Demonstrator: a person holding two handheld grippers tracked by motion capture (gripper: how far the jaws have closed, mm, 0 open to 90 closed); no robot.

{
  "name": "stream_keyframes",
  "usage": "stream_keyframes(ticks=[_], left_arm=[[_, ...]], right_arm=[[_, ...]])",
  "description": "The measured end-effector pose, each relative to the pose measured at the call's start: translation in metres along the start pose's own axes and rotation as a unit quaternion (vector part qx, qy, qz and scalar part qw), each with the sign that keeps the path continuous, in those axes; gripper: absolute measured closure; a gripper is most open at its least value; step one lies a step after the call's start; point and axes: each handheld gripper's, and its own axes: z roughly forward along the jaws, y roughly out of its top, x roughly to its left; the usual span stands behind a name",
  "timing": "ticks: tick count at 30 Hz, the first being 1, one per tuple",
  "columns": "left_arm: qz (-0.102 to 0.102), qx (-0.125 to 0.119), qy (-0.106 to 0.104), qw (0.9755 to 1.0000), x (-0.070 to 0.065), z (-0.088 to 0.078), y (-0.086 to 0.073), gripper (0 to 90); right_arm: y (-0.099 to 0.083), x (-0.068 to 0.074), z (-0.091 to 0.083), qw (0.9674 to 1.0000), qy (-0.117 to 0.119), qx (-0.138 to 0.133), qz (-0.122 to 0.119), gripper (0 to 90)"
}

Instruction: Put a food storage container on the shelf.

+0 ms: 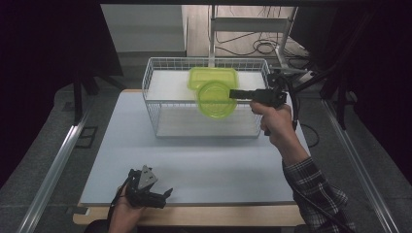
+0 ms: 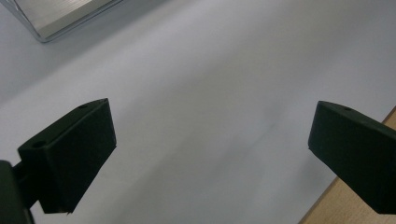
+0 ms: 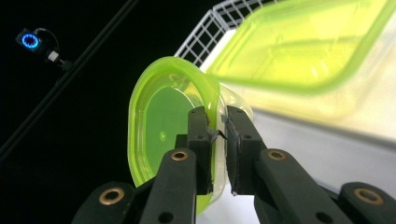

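My right gripper (image 1: 234, 93) is shut on the rim of a round green-lidded container (image 1: 214, 99), holding it tilted in the air above the white wire basket (image 1: 155, 99). In the right gripper view its jaws pinch the round container's edge (image 3: 159, 121) from both sides. A rectangular green-lidded container (image 1: 213, 76) lies in the basket's far part, just behind the held one, and also shows close up (image 3: 308, 46) past the jaws. My left gripper (image 1: 163, 196) rests low at the table's near edge, its fingers (image 2: 70, 154) wide open over bare tabletop.
The white tabletop (image 1: 204, 165) lies between the basket and the left gripper, with a wooden strip (image 1: 218, 216) along its near edge. A metal rail (image 1: 53, 165) runs along the left side. A white frame and cables (image 1: 257, 46) stand behind the basket.
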Motion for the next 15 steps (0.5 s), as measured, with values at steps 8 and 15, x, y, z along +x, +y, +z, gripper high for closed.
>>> stream_keyframes(ticks=[8,15], left_arm=[[0.001,0.000,0.000,1.0000,0.000,0.000,0.000,0.6],[0.000,-0.001,-0.002,1.0000,0.001,-0.001,0.000,0.6]], right_arm=[[0.030,0.009,0.006,0.9993,-0.023,-0.029,-0.007,81.1],[0.052,0.010,0.018,0.9972,-0.057,-0.046,-0.013,81.1]])
